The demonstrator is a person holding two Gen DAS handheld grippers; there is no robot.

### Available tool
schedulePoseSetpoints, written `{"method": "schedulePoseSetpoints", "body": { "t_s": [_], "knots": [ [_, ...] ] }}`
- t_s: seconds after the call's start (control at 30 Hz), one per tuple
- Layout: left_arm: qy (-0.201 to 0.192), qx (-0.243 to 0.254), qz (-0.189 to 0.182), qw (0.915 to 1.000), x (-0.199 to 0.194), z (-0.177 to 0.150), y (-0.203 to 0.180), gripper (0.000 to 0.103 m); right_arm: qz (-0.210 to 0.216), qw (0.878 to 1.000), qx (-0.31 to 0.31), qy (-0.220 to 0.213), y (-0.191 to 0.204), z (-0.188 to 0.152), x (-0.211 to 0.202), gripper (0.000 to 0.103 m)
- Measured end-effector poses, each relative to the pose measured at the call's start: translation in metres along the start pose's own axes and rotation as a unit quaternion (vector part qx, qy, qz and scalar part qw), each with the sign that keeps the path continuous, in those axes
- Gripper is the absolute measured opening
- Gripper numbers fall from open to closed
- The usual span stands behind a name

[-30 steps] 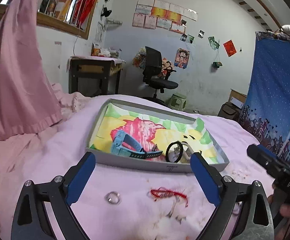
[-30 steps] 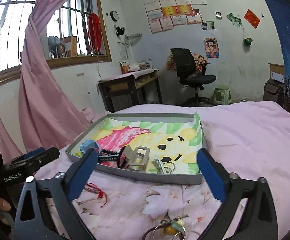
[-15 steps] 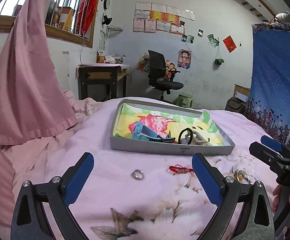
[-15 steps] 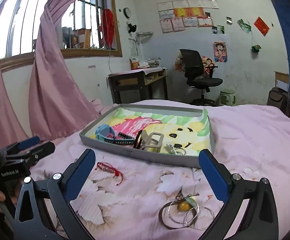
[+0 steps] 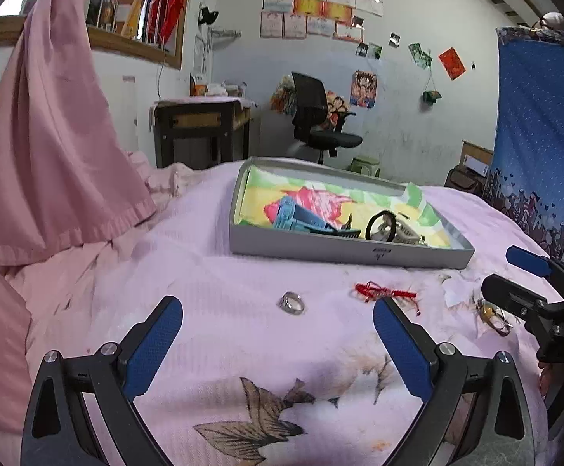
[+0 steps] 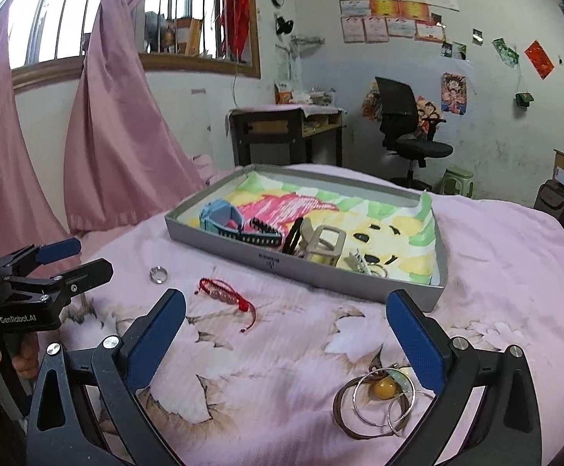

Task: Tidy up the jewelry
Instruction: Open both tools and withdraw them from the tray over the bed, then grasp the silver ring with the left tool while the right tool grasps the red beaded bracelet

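I hold both claws above the pink bed (image 5: pixel 212 272) with nothing in them: my left claw (image 5: pixel 278 343) has its fingers wide apart, and my right claw (image 6: pixel 285 330) too. The silver ring (image 5: pixel 292 303) lies on the bed between the left fingers, a little farther. Just right of it lies the red string bracelet (image 5: pixel 382 293). The bangles with a yellow bead (image 6: pixel 382 400) lie near my right claw. The grey tray (image 6: pixel 301 268) behind them holds a blue watch (image 6: pixel 219 215) and a hair clip (image 6: pixel 322 242).

left tool (image 5: pixel 278 343) | pulled back from tray (image 5: pixel 344 249) | right tool (image 6: pixel 285 336) | likewise, bangles (image 6: pixel 379 404) now fully visible
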State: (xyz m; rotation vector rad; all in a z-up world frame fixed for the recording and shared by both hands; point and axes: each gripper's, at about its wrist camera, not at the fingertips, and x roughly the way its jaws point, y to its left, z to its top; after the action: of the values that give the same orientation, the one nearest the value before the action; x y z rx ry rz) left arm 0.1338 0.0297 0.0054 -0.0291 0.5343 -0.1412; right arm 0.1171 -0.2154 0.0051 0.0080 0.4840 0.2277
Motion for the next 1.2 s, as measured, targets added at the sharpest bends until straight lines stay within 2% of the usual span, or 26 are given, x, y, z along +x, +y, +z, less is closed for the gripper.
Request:
{"method": "schedulePoseSetpoints", "body": {
  "t_s": [0.27, 0.4, 0.47, 0.53, 0.77, 0.93, 1.1, 1.2],
  "knots": [
    [0.037, -0.015, -0.018, 0.9990, 0.020, 0.001, 0.010, 0.099, 0.019, 0.998, -0.012, 0.066, 0.003, 0.000, 0.030, 0.102],
    [0.048, -0.008, -0.029, 0.9984, 0.028, 0.001, 0.008, 0.099, 0.029, 0.996, -0.017, 0.083, 0.006, 0.001, 0.041, 0.100],
    [0.053, -0.001, -0.034, 0.9980, 0.032, 0.000, 0.005, 0.097, 0.031, 0.995, -0.022, 0.088, 0.008, 0.001, 0.045, 0.093],
    [0.059, 0.004, -0.038, 0.9975, 0.034, 0.001, 0.003, 0.091, 0.034, 0.994, -0.028, 0.096, 0.010, 0.002, 0.050, 0.078],
    [0.090, 0.000, -0.062, 0.9940, 0.053, 0.006, 0.005, 0.070, 0.046, 0.991, -0.037, 0.123, 0.013, 0.003, 0.069, 0.059],
    [0.111, -0.008, -0.069, 0.9913, 0.067, 0.004, 0.007, 0.063, 0.058, 0.989, -0.041, 0.127, 0.016, 0.005, 0.077, 0.041],
    [0.116, -0.010, -0.072, 0.9906, 0.072, 0.004, 0.006, 0.051, 0.066, 0.987, -0.052, 0.136, 0.022, 0.003, 0.086, 0.033],
    [0.118, -0.014, -0.074, 0.9902, 0.074, 0.004, 0.007, 0.043, 0.068, 0.986, -0.055, 0.139, 0.024, 0.003, 0.089, 0.032]
  ]
}}
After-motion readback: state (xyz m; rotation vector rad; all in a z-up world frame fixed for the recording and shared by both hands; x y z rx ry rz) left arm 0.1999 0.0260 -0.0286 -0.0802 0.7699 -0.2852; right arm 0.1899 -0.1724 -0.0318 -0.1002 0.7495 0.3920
